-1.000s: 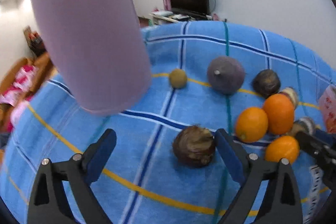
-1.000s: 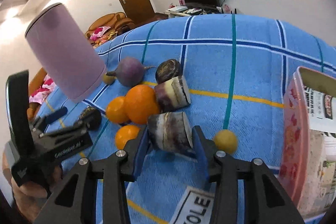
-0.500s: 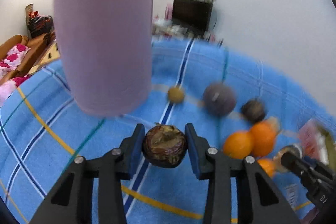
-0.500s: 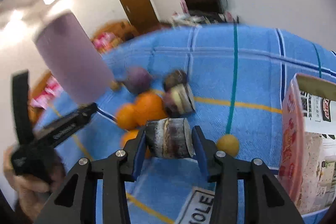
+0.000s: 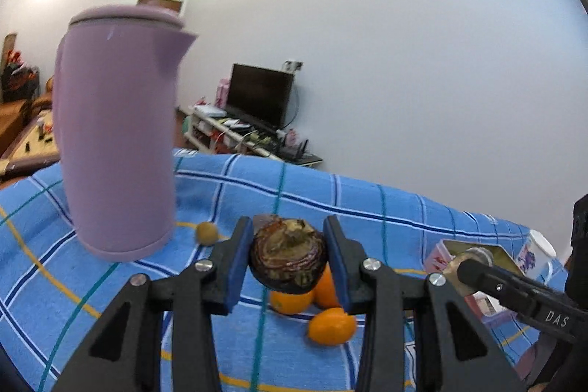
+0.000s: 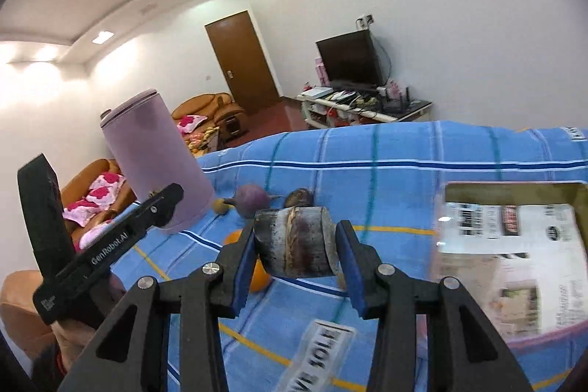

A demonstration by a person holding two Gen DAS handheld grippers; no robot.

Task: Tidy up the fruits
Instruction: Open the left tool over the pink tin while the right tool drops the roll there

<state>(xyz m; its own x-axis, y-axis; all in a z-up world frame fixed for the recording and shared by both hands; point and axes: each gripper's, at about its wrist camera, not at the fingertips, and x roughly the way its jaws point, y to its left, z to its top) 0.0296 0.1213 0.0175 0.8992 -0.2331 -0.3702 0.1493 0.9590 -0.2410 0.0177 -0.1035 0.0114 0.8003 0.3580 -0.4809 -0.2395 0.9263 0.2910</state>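
My left gripper (image 5: 288,258) is shut on a dark brown round fruit (image 5: 288,254) and holds it above the blue checked cloth (image 5: 330,201). My right gripper (image 6: 296,247) is shut on a purple-grey cut cylinder piece (image 6: 296,247), also lifted off the cloth. Below the left gripper lie oranges (image 5: 330,326). A small yellow-brown fruit (image 5: 205,233) lies by the jug. In the right wrist view a round purple fruit (image 6: 251,200), a dark fruit (image 6: 299,197) and an orange (image 6: 257,276) lie on the cloth.
A tall lilac jug (image 5: 114,135) stands at the left; it also shows in the right wrist view (image 6: 154,157). A clear pink-rimmed container (image 6: 511,263) with printed paper stands at the right. A printed label (image 6: 319,355) lies on the cloth.
Both grippers have lifted their held pieces up off the cloth and tilted upward. One second ago the left gripper was open around the dark fruit; it then shut on it.
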